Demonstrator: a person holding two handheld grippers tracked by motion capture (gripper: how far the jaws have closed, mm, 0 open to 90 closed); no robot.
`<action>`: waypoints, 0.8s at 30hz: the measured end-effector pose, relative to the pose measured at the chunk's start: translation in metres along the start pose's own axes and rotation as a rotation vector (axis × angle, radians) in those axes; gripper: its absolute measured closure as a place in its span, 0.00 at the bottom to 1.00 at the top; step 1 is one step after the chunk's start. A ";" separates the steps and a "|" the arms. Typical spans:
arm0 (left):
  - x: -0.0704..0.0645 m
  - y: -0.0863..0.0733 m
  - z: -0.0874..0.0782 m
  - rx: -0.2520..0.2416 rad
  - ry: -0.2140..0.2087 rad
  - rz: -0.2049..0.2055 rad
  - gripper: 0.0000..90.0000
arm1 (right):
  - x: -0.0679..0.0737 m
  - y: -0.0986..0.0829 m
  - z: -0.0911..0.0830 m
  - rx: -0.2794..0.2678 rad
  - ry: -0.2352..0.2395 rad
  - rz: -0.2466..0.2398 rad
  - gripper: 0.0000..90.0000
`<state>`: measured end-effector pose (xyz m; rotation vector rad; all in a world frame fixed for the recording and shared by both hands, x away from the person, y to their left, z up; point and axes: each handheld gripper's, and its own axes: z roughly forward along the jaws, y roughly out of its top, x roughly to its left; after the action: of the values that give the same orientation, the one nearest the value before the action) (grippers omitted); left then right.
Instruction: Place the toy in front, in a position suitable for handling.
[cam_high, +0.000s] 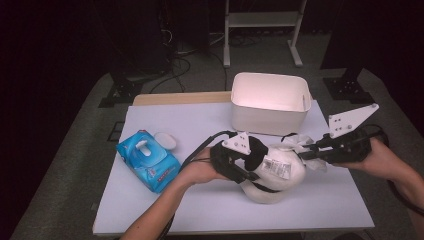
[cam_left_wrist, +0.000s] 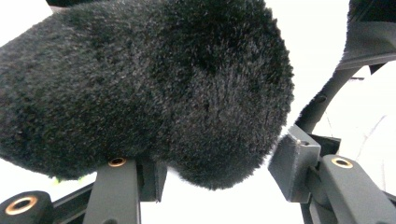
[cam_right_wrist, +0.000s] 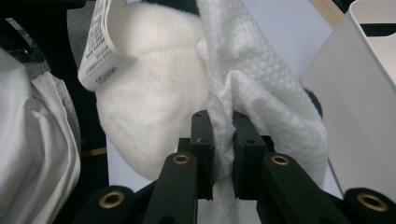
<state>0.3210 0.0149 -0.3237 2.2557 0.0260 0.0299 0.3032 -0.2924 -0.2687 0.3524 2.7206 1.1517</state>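
Note:
A white plush toy (cam_high: 286, 170) with black furry parts and a sewn-in label (cam_high: 275, 166) is held just above the white table (cam_high: 200, 205) at centre right. My left gripper (cam_high: 252, 165) grips it from the left, jaws shut on a black furry limb (cam_left_wrist: 140, 84). My right gripper (cam_high: 306, 150) comes in from the right, shut on a white textured wipe (cam_high: 300, 140) that lies against the toy's top right. In the right gripper view the wipe (cam_right_wrist: 266, 88) is pinched between the jaws (cam_right_wrist: 223, 126), draped on the white fur (cam_right_wrist: 149, 98) beside the label (cam_right_wrist: 100, 51).
A blue wet-wipe pack (cam_high: 148, 161) with its round lid (cam_high: 165, 140) flipped open lies at the table's left. A white rectangular bin (cam_high: 267, 119) stands at the back, close behind the toy and right gripper. The table's front edge runs below the forearms.

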 end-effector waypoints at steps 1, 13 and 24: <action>0.000 0.000 0.000 0.002 -0.001 0.001 0.50 | 0.002 0.001 0.001 -0.006 0.007 0.003 0.90; -0.003 -0.013 -0.021 0.006 0.016 -0.002 0.50 | 0.000 0.016 0.016 -0.011 0.027 -0.025 0.90; -0.003 -0.009 -0.017 0.016 0.012 0.018 0.50 | 0.003 0.039 0.031 -0.037 0.075 -0.076 0.89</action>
<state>0.3176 0.0338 -0.3202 2.2718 0.0127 0.0534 0.3135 -0.2442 -0.2620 0.2033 2.7458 1.2166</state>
